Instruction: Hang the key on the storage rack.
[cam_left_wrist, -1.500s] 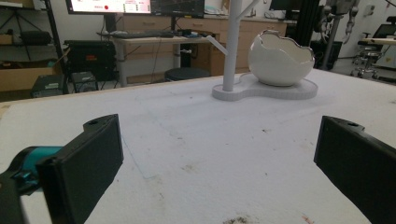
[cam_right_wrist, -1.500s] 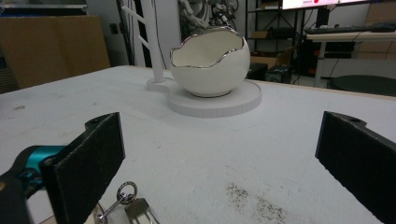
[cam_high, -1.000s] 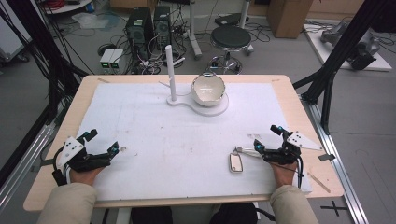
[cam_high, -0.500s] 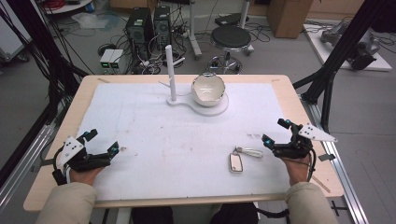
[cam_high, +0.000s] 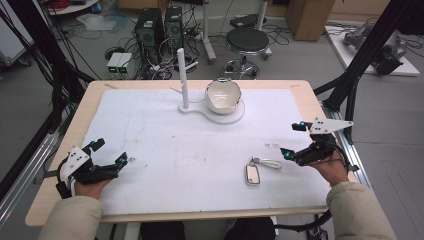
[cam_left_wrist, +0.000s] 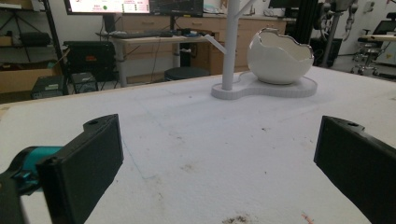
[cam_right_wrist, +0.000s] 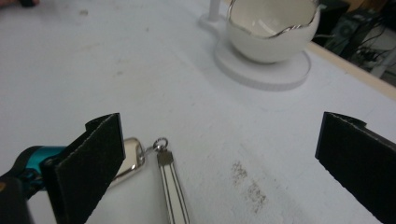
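Both hand-held grippers are being held with jaws apart.
Right hand-held gripper (cam_high: 296, 140) is being kept near the key fob (cam_high: 253, 174); left hand-held gripper (cam_high: 109, 152) over bare worktop (cam_high: 190, 150).

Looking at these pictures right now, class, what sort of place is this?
Most likely a lab or workshop: computer towers and tangled cables sit on the floor behind the table, and a monitor stands on a desk.

One bowl (cam_high: 223, 95), one stand (cam_high: 184, 80), one key fob (cam_high: 252, 174), two tools.
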